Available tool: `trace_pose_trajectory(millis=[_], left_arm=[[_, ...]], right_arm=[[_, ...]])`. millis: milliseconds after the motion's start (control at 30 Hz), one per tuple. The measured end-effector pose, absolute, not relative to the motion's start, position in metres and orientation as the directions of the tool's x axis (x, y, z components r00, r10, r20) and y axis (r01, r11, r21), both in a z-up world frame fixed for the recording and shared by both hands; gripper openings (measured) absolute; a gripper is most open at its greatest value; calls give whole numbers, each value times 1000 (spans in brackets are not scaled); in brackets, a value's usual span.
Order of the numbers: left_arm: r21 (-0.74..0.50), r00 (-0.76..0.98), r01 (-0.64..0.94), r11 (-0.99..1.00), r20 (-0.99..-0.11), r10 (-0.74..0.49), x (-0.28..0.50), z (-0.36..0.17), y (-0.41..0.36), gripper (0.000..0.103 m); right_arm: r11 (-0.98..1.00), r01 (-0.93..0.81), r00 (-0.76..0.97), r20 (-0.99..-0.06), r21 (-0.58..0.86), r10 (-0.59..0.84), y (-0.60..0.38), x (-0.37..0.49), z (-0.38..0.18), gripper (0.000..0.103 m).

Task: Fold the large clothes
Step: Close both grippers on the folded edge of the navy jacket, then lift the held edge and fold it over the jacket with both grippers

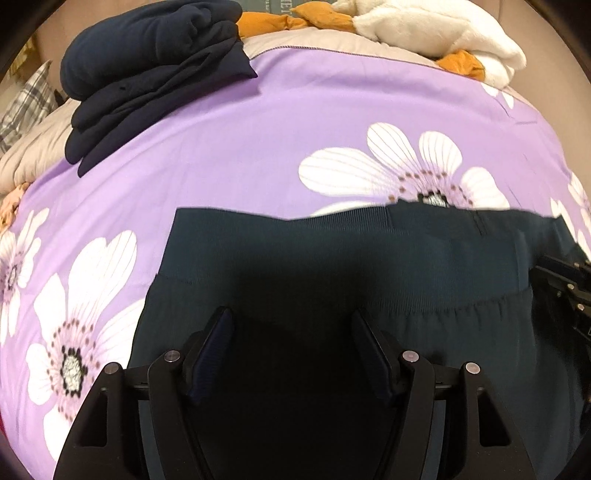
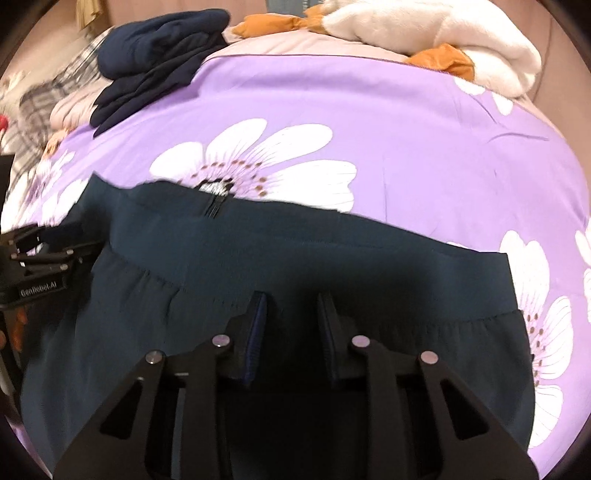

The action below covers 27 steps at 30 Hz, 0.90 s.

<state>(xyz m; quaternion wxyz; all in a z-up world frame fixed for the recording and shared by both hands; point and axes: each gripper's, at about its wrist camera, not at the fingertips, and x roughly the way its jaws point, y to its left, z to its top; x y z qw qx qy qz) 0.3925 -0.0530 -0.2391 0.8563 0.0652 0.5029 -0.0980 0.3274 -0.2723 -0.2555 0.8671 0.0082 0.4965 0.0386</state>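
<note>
Covering the bed, left wrist view: a purple duvet (image 1: 280,122) printed with large white flowers is filling most of the frame, with a beige quilt showing at its far edge. A folded stack of navy clothes (image 1: 147,74) is sitting at the far left, a white plush toy (image 1: 436,33) with orange parts at the far right. The dark teal trousers (image 1: 332,251) are lying spread on the duvet directly under the left tool (image 1: 291,354), ribbed waistband toward the far side, gathers below it. The left tool is standing apart, nothing clamped between its pads. The right tool (image 1: 565,291) is entering at the right edge. Bare duvet is lying open beyond the waistband.

Right wrist view: the same duvet (image 2: 424,147) is stretching ahead. The trousers (image 2: 277,251) are lying under the right tool (image 2: 291,332), whose pads are standing a little apart, gripping nothing visible. The left tool (image 2: 40,258) is showing at the left edge. The navy stack (image 2: 155,55) and plush toy (image 2: 443,33) are staying well apart from the trousers.
</note>
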Motion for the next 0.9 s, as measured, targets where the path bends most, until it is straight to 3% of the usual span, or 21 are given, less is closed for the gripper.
trace_pose_trajectory(millis=[200, 267, 333, 733, 900], left_arm=[[-29, 488, 159, 987, -866, -104, 409, -233, -43, 68], [-21, 500, 155, 988, -861, -97, 399, -226, -40, 68], [-21, 508, 164, 986, -855, -103, 388, -220, -35, 68], [-46, 546, 251, 967, -818, -180, 278, -204, -13, 68], [26, 561, 270, 963, -817, -135, 254, -224, -20, 68]], right_arm=[[998, 5, 548, -835, 67, 54, -279, 337, -243, 31], [996, 32, 562, -826, 78, 46, -284, 336, -236, 41], [993, 56, 587, -808, 100, 48, -291, 327, -226, 60], [989, -14, 601, -789, 149, 127, -291, 209, -206, 65], [999, -42, 569, -821, 30, 49, -277, 172, -229, 65]])
